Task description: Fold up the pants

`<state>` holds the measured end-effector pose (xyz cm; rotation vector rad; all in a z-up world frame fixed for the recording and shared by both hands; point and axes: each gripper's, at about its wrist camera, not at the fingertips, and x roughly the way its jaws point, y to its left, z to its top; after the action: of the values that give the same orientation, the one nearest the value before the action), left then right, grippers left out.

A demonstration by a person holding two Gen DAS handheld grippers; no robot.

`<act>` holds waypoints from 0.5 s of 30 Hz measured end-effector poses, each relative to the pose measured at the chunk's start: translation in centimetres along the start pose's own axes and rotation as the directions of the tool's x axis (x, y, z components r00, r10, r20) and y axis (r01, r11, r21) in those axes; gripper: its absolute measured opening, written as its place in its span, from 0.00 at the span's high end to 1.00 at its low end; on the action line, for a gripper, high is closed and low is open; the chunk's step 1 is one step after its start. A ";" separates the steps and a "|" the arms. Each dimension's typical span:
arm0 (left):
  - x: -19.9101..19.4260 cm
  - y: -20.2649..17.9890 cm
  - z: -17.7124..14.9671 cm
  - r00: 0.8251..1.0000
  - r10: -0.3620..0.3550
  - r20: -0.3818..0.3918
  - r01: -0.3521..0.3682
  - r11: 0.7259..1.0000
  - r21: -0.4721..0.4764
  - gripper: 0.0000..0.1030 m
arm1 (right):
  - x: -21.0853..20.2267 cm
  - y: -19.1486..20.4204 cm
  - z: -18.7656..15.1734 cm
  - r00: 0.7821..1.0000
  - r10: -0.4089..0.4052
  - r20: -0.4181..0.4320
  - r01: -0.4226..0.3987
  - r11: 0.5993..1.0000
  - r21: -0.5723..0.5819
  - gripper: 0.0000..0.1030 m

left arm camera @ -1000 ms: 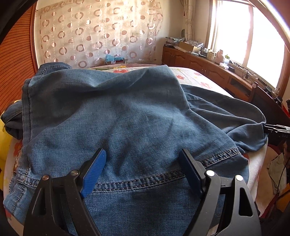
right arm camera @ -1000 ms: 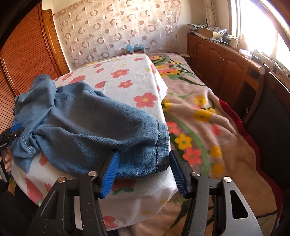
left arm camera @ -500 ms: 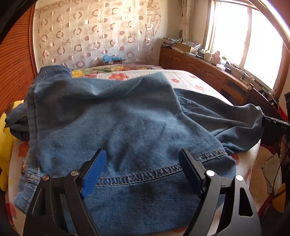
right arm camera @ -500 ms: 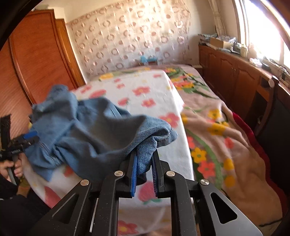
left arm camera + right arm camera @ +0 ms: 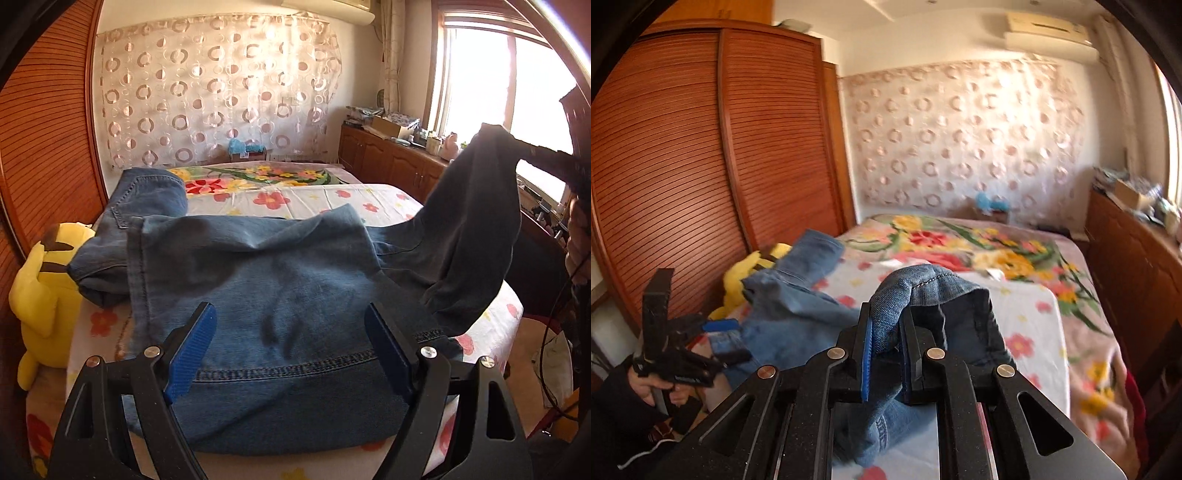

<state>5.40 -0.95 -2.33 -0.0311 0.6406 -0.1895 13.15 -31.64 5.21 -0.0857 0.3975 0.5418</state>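
The fold is barely begun, by the look of things. The jeans [image 5: 280,295] lie rumpled across the near end of the bed [image 5: 388,195], one leg spread flat with its stitched hem nearest the camera, the waist and pocket end bunched toward the far left. No tidy crease shows anywhere; matching the legs and doubling them over is all still to do.

The right gripper [image 5: 886,347] has its jaws pressed together on the other leg's hem [image 5: 923,284], holding it raised above the floral sheet. The left gripper [image 5: 291,347] hovers over the flat leg with jaws spread wide, gripping nothing.

The left wrist view shows what the right cannot: the raised leg hanging in a dark drape at the right, backlit by the window [image 5: 476,85], and the full lie of the flat leg. A yellow plush toy [image 5: 44,291] sits beside the bed there. The right wrist view, somewhat blurred, alone shows the pinch itself, plus the slatted wardrobe [image 5: 701,166] and the person's left hand [image 5: 653,387] on its tool.
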 end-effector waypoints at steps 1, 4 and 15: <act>-0.3 0.4 -0.1 1.000 0.005 0.003 -0.005 1.000 -0.004 0.20 | 0.5 0.8 0.6 1.000 0.019 0.003 -0.019 1.000 -0.016 0.88; -0.8 1.2 -0.1 1.000 0.019 0.008 -0.019 1.000 -0.015 0.20 | 1.9 3.3 2.1 0.996 0.084 0.006 -0.084 0.995 -0.055 0.88; -1.1 4.2 -1.2 0.998 0.059 -0.006 -0.059 0.996 -0.069 0.20 | 8.3 6.3 2.7 0.970 0.224 -0.100 -0.232 0.969 -0.081 0.79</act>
<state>4.52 3.37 -3.06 -0.0784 0.6508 -0.1102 17.29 -21.73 4.56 -0.1551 0.4733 0.7859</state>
